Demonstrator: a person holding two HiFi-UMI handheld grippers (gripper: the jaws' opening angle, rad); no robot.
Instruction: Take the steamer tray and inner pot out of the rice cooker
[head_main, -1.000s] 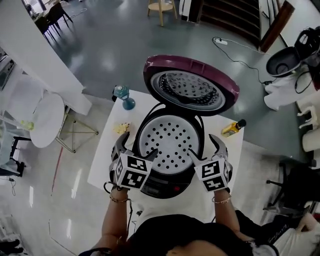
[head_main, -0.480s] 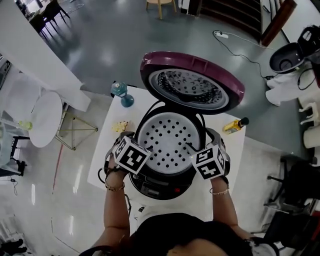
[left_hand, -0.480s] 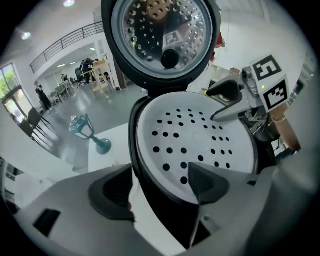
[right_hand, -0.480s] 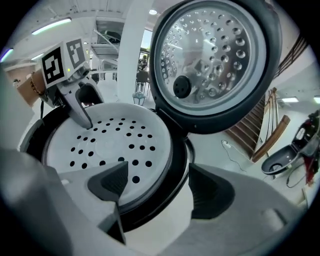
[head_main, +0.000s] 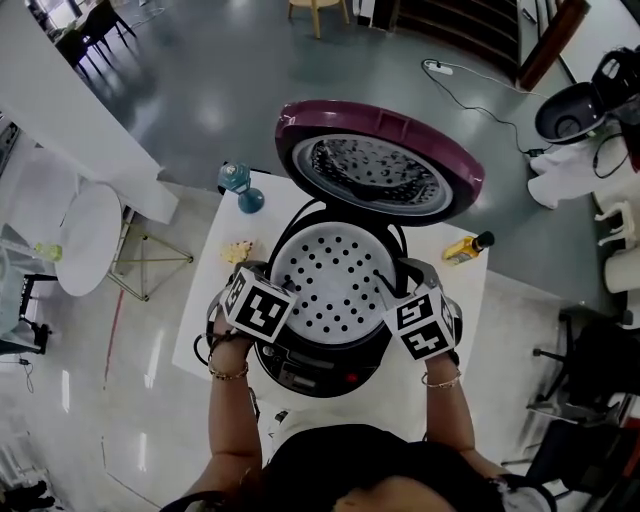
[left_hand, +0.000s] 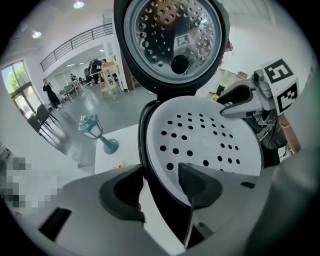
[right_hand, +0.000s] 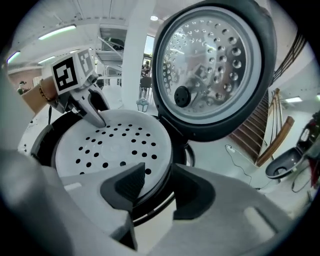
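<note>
Tray (head_main: 335, 288) sits in open cooker (head_main: 310, 372) at desk (head_main: 472, 285) centre; left hand-held gripper (left_hand: 162, 170) and right hand-held gripper (right_hand: 157, 170), jaws just closed in, clamp its rim on opposite sides, one jaw inside, one outside

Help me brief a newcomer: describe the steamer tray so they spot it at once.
Find the white table and the rice cooker on it with its purple lid raised. The steamer tray lies flat across the cooker's mouth, below that lid. It is a matt white disc dotted with round holes, unlike the shiny metal plate inside the lid.
</note>
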